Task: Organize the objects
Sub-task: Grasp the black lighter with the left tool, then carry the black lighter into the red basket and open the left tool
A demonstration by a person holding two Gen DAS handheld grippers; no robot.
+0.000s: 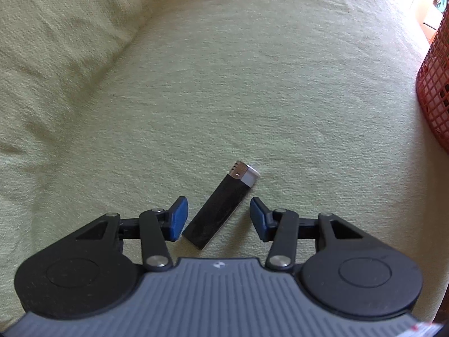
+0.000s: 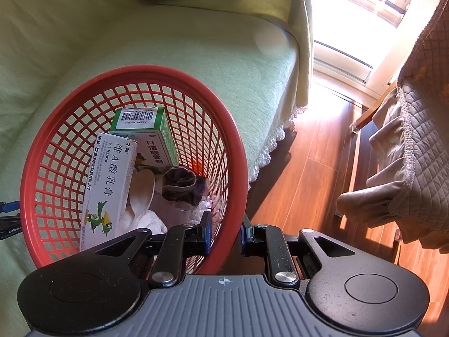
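Note:
A black lighter (image 1: 216,216) with a silver and white top lies slanted on the green sofa cover (image 1: 224,84). My left gripper (image 1: 218,200) is open just above it, one blue pad on each side, and neither pad touches it. My right gripper (image 2: 225,231) is shut on the near rim of the red mesh basket (image 2: 134,75). Inside the basket are a green box (image 2: 151,129), a white box (image 2: 109,185), a dark scrunchie (image 2: 179,185), a white spoon (image 2: 143,193) and a white cloth (image 2: 151,221). The basket wall (image 1: 435,84) also shows at the right edge of the left wrist view.
A back cushion (image 1: 56,42) rises to the left of the lighter. Right of the basket the sofa cover ends in a lace fringe (image 2: 266,154) above a wooden floor (image 2: 303,174). A quilted beige cover (image 2: 407,154) hangs over furniture below a bright window (image 2: 364,14).

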